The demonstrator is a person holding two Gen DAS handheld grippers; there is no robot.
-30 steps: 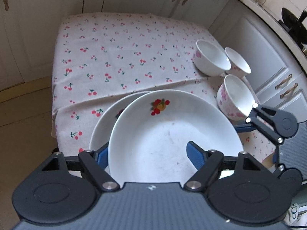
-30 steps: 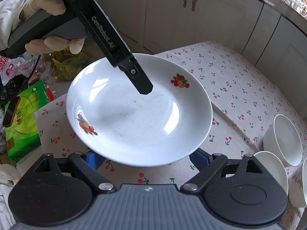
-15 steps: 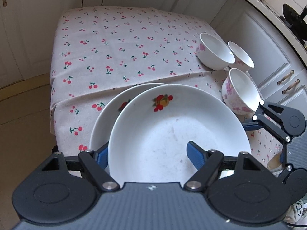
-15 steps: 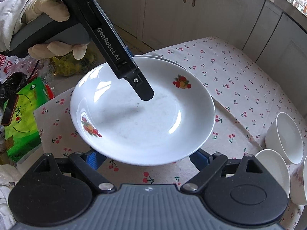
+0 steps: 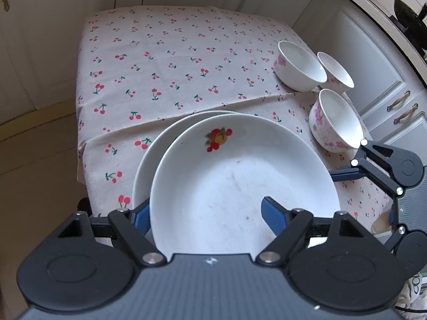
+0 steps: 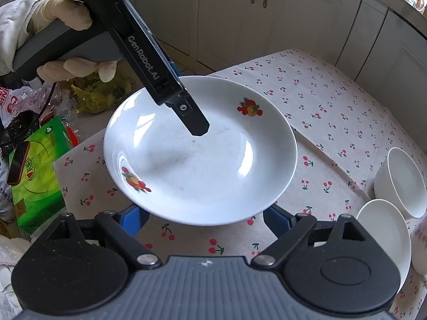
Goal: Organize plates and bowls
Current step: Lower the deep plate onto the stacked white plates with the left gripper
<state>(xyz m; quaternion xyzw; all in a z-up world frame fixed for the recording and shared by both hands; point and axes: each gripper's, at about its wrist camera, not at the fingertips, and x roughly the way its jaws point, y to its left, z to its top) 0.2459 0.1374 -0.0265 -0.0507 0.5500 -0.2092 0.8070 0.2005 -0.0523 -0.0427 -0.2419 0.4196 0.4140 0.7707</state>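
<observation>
The top plate (image 5: pixel 240 186), glossy white with small fruit prints, sits on a second plate (image 5: pixel 149 160) at the near edge of the surface (image 5: pixel 165 61), which is draped in soft cherry-print cloth. Beyond the plates the cloth lies bare and open to its far edge, with cupboard doors close behind it. Right of the plates stand three round white bowls (image 5: pixel 335 120) with pink flowers, two of them touching, crowding that side near the edge.

The left tool (image 5: pixel 205 213) straddles the top plate's near rim, one blue finger (image 5: pixel 272 213) inside the dish and the other under it; its jaws are opening, and I cannot tell if the pads touch the rim. The right tool (image 6: pixel 205 217) waits wide, gripping nothing, just short of the plate's right rim. A green box (image 6: pixel 37 170) and plastic bags clutter the floor left of the plates.
</observation>
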